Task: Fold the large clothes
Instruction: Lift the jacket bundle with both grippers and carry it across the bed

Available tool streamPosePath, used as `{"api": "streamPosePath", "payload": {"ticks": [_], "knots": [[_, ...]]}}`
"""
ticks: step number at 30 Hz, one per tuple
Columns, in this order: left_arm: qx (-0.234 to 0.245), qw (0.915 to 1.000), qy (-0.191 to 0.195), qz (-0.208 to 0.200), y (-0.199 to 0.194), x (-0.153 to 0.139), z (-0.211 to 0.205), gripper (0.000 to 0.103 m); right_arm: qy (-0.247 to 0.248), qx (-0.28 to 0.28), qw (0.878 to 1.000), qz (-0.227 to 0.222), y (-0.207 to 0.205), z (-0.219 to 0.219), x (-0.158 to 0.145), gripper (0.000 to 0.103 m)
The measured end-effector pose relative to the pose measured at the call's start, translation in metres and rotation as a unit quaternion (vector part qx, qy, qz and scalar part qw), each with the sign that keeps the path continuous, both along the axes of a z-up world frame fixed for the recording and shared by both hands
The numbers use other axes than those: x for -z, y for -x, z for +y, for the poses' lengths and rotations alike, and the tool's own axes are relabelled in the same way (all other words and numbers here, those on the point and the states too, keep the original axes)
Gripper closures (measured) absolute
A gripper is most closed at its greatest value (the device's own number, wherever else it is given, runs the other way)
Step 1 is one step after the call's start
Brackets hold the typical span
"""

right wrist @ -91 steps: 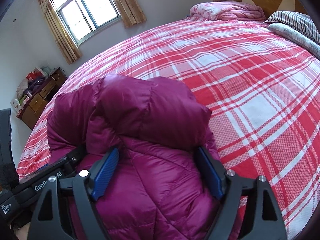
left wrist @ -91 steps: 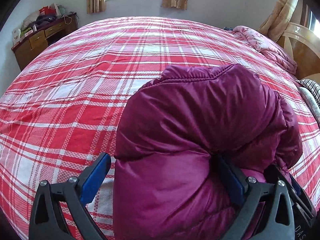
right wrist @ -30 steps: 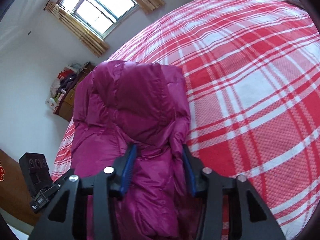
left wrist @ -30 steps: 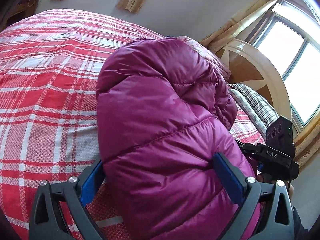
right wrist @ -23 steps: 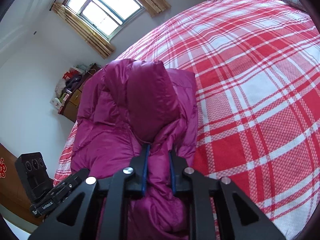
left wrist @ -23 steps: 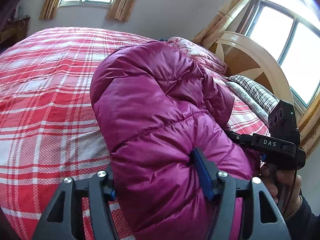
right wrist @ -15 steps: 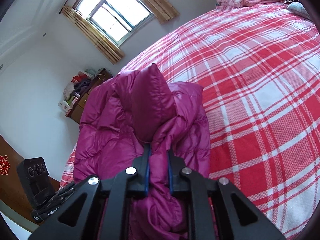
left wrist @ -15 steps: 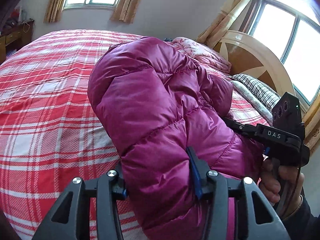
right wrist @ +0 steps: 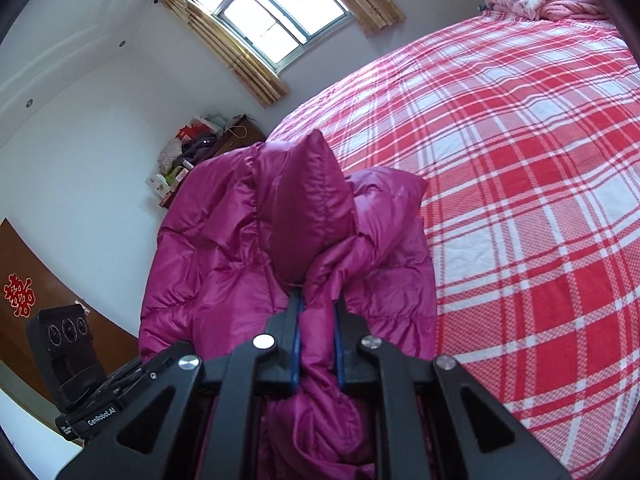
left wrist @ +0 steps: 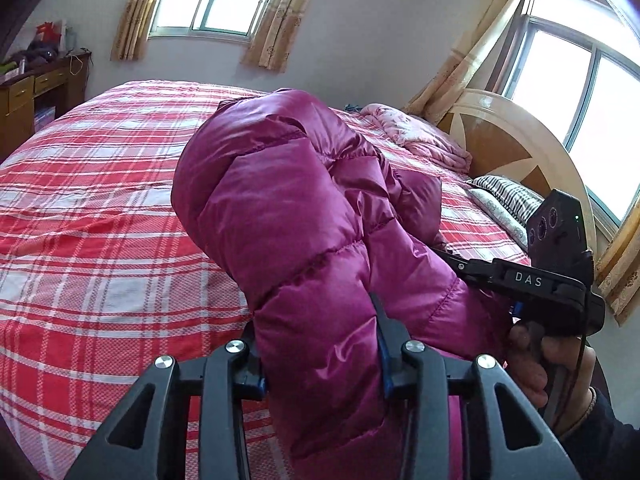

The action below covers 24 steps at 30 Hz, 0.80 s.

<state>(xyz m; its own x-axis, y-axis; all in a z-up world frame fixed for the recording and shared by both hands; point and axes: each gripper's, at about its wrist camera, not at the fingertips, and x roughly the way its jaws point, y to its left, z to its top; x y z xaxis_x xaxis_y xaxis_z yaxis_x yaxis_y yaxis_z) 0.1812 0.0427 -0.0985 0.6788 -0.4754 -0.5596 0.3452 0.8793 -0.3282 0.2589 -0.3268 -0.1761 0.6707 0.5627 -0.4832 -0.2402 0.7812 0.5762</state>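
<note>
Gripping the jacket [left wrist: 304, 216] side by side, each hand-held gripper, left [left wrist: 320, 344] and right [right wrist: 316, 320], pinched its near edge; the bulk rose ahead, long axis pointing away, above the bed [left wrist: 100, 208].

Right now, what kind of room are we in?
A home bedroom, almost certainly: a large bed under a red-and-white plaid bedspread, a curved wooden headboard with a striped pillow, and a cluttered wooden dresser beside a curtained window.

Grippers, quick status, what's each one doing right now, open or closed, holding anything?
Left gripper: closed on a thick fold of the magenta puffer jacket.
Right gripper: closed tight on a pinch of the same jacket.
</note>
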Motion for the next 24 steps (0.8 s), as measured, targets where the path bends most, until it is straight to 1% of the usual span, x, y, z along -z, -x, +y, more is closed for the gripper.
{"api": "streamPosePath", "payload": {"ticks": [6,7,9,10,12,13,14,15,17,19,20,22,23,24], "knots": [[-0.023,0.9997,-0.005,-0.007,0.001,-0.001,0.03,0.063,-0.005,-0.031,1.0,-0.001,-0.018,0.027,-0.002,0.088],[-0.028,0.9996,-0.007,-0.005,0.0,0.001,0.036,0.063,0.0,-0.035,0.999,0.003,-0.022,0.032,0.001,0.088],[-0.023,0.9997,-0.008,0.01,-0.005,0.01,0.043,0.063,0.002,-0.034,0.999,0.031,-0.029,0.036,0.018,0.087],[-0.021,0.9996,-0.009,0.019,-0.008,0.018,0.046,0.063,0.016,-0.028,0.998,0.048,-0.032,0.038,0.027,0.082],[-0.02,0.9992,-0.005,0.035,-0.01,0.033,0.054,0.063,0.056,-0.014,0.996,0.066,-0.031,0.042,0.044,0.067],[-0.022,0.999,-0.002,0.04,-0.011,0.04,0.056,0.063,0.067,-0.005,0.995,0.075,-0.03,0.041,0.053,0.05],[-0.024,0.9988,0.004,0.042,-0.01,0.045,0.061,0.063,0.06,-0.004,0.995,0.082,-0.03,0.037,0.059,0.04],[-0.025,0.9986,0.016,0.044,-0.009,0.049,0.066,0.063,0.043,-0.008,0.995,0.094,-0.03,0.032,0.067,0.038],[-0.022,0.9979,0.036,0.049,-0.009,0.056,0.073,0.062,0.025,-0.015,0.994,0.101,-0.031,0.025,0.073,0.037],[-0.017,0.9982,0.036,0.045,-0.008,0.058,0.075,0.061,0.029,-0.023,0.995,0.096,-0.032,0.023,0.074,0.037],[-0.017,0.9984,0.033,0.043,-0.007,0.059,0.074,0.06,0.03,-0.025,0.994,0.098,-0.033,0.023,0.075,0.035],[-0.019,0.9982,0.035,0.044,-0.008,0.061,0.074,0.059,0.017,-0.036,0.994,0.104,-0.036,0.024,0.078,0.032],[-0.022,0.9979,0.04,0.046,-0.009,0.063,0.075,0.059,0.005,-0.049,0.993,0.106,-0.04,0.026,0.08,0.044],[-0.025,0.9975,0.044,0.048,-0.008,0.063,0.075,0.059,-0.024,-0.079,0.99,0.115,-0.044,0.028,0.084,0.055]]}}
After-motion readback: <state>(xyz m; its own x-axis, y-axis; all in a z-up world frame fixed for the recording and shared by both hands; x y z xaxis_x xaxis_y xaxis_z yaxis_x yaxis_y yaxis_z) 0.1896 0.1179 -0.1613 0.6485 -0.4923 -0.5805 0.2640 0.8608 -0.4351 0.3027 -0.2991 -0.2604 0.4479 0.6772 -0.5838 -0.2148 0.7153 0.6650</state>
